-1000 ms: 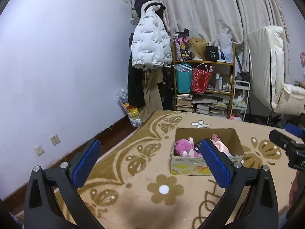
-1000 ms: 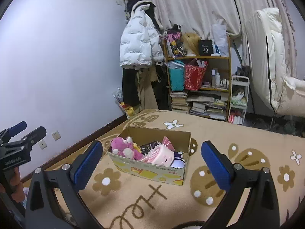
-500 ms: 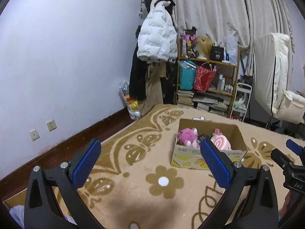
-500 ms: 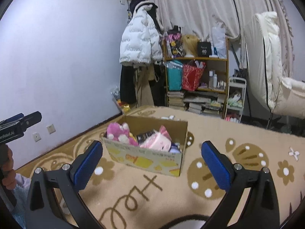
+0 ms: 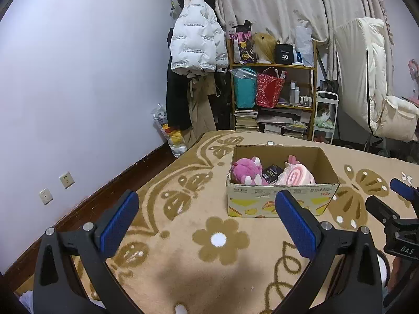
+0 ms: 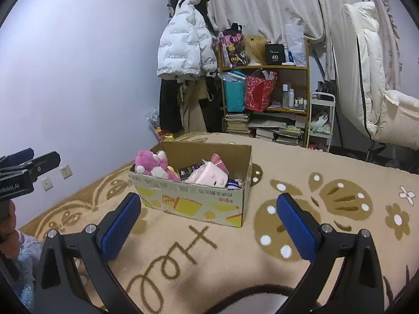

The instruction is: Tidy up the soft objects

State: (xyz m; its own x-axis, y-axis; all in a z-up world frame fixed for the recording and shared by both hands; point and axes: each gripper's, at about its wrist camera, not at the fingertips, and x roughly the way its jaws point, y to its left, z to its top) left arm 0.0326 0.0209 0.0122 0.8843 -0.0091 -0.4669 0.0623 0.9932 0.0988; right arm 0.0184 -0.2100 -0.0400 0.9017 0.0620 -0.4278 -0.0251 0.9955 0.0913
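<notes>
An open cardboard box (image 5: 277, 201) stands on the tan flower-patterned carpet (image 5: 220, 240); it also shows in the right wrist view (image 6: 193, 201). Inside lie a magenta plush bear (image 5: 244, 170) (image 6: 152, 161), a pink swirl plush (image 5: 296, 176) (image 6: 209, 175) and a dark packet (image 5: 272, 171). My left gripper (image 5: 207, 222) is open and empty, held above the carpet in front of the box. My right gripper (image 6: 208, 222) is open and empty, just before the box's front right corner. Each gripper appears at the edge of the other's view.
A wooden shelf (image 5: 275, 96) with bags, books and bottles stands at the far wall beside a coat rack with a white puffer jacket (image 5: 196, 44). A white trolley (image 5: 324, 115) and a cream chair (image 5: 379, 99) stand at the right. Wall sockets (image 5: 66, 179) are low on the left wall.
Both grippers have drawn back and risen a little, so the box sits farther ahead and more carpet shows. Both stay open and empty.
</notes>
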